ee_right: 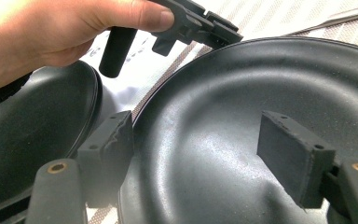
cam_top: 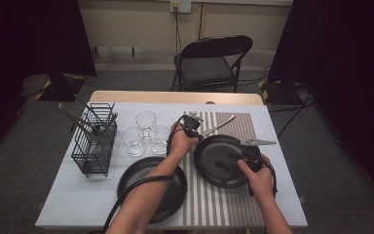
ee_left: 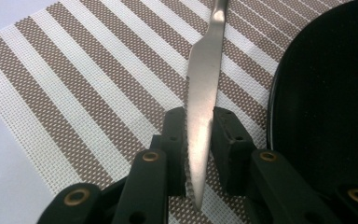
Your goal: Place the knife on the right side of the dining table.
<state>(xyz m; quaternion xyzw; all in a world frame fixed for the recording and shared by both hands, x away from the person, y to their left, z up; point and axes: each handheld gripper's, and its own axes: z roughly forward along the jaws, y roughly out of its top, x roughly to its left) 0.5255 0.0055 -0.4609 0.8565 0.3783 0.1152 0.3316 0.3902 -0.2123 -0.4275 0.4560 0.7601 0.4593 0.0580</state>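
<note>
A silver table knife (ee_left: 203, 84) lies lengthwise between the jaws of my left gripper (ee_left: 199, 116), which is shut on its blade over the striped placemat (ee_left: 98, 93). In the high view that left gripper (cam_top: 195, 126) sits at the placemat's far left, and the knife (cam_top: 220, 125) points away to the right. My right gripper (ee_right: 205, 140) is open, its pads wide apart just above a black plate (ee_right: 242, 84). From above, the right gripper (cam_top: 231, 163) hovers over the right half of that plate (cam_top: 212, 146).
A second black plate (cam_top: 141, 178) rests at the front left. Three glasses (cam_top: 146, 119) and a wire basket (cam_top: 95, 141) with utensils stand at the left. Another metal utensil (cam_top: 258, 142) lies beside the plate's far right rim. A folding chair (cam_top: 212, 61) stands behind the table.
</note>
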